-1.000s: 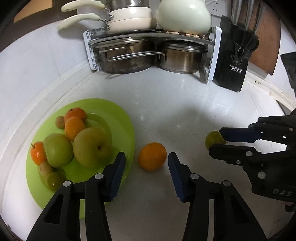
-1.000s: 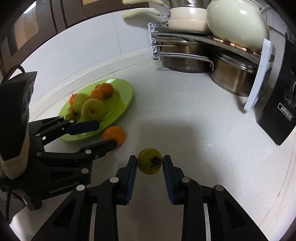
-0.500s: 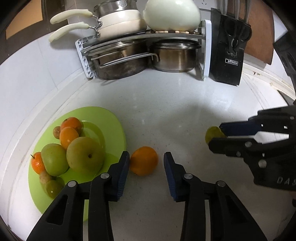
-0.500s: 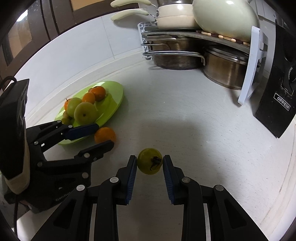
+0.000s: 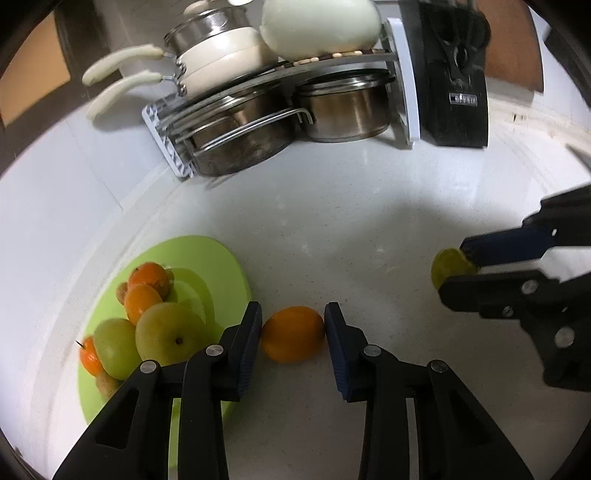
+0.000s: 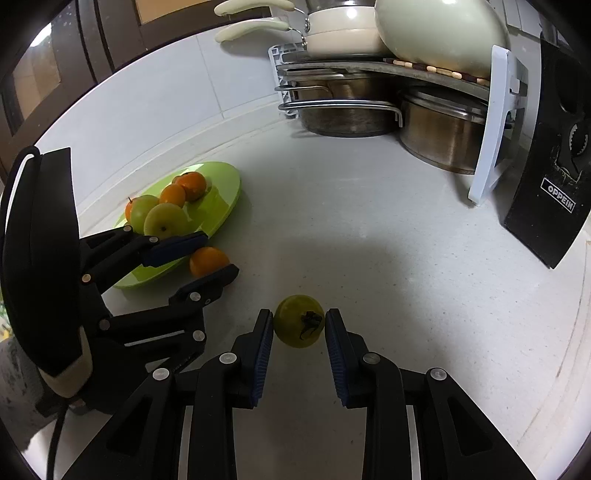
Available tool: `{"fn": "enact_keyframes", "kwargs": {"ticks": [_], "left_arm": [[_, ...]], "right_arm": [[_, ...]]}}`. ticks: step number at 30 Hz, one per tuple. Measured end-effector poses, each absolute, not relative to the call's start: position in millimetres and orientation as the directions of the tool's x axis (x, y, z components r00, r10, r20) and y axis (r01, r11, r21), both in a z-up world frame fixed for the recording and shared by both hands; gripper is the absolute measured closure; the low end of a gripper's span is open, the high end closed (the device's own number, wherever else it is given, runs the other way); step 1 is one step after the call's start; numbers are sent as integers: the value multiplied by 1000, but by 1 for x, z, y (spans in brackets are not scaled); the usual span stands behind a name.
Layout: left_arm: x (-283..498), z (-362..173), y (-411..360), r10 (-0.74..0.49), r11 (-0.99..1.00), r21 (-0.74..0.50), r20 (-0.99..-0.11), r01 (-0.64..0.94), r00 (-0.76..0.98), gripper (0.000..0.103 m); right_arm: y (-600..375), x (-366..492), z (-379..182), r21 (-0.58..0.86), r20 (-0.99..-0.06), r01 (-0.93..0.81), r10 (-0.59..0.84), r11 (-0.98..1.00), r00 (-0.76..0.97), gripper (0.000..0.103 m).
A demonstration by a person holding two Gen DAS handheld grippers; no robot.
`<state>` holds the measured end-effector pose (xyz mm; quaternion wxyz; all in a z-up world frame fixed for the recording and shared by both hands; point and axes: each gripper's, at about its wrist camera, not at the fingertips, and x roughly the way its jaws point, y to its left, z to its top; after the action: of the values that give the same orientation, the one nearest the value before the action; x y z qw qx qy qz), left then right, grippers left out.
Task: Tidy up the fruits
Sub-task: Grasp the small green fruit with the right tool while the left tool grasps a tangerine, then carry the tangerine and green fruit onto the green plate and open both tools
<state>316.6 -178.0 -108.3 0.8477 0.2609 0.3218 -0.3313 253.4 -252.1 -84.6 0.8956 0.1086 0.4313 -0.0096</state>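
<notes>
My left gripper (image 5: 293,321) has its pads against both sides of an orange (image 5: 292,339) on the white counter, right next to the green plate (image 5: 218,266). The plate holds several fruits: oranges, a yellow-green apple (image 5: 168,336) and a green one. My right gripper (image 6: 299,325) is shut on a small green fruit (image 6: 298,320) with a dark stem and holds it above the counter. The same fruit (image 5: 448,266) and right gripper show at the right of the left wrist view. The left gripper (image 6: 212,256) and the orange (image 6: 207,260) show in the right wrist view.
A white rack (image 5: 404,92) with steel pots (image 5: 343,107) below and cream pans and a pot (image 5: 321,22) on top stands at the back. A black knife block (image 5: 458,85) stands to its right. The white wall runs along the left.
My left gripper has moved forward around the orange and narrowed onto it. My right gripper keeps holding the green fruit, nearly still.
</notes>
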Motion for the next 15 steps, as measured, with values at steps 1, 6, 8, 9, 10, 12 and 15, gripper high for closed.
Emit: {"fn": "enact_keyframes", "kwargs": {"ticks": [1, 6, 8, 9, 10, 12, 15], "left_arm": [[317, -107, -176, -404, 650, 203, -723, 732, 560, 68], [308, -92, -163, -447, 677, 127, -712, 725, 541, 68], [304, -85, -156, -462, 688, 94, -707, 719, 535, 68], [302, -82, -154, -468, 691, 84, -704, 718, 534, 68], [300, -78, -152, -472, 694, 78, -701, 715, 535, 68], [295, -71, -145, -478, 706, 64, -691, 705, 542, 68], [288, -63, -135, -485, 723, 40, -681, 690, 548, 68]], "right_arm": [[-252, 253, -84, 189, -773, 110, 79, 976, 629, 73], [-252, 247, -75, 196, -757, 99, 86, 976, 648, 73], [-253, 244, -71, 199, -751, 95, 89, 975, 654, 73], [-253, 242, -69, 201, -747, 92, 92, 975, 658, 73], [-253, 241, -66, 202, -744, 90, 93, 975, 662, 73], [-253, 237, -62, 201, -738, 83, 96, 976, 668, 73], [-249, 233, -56, 200, -730, 71, 101, 977, 676, 73]]}}
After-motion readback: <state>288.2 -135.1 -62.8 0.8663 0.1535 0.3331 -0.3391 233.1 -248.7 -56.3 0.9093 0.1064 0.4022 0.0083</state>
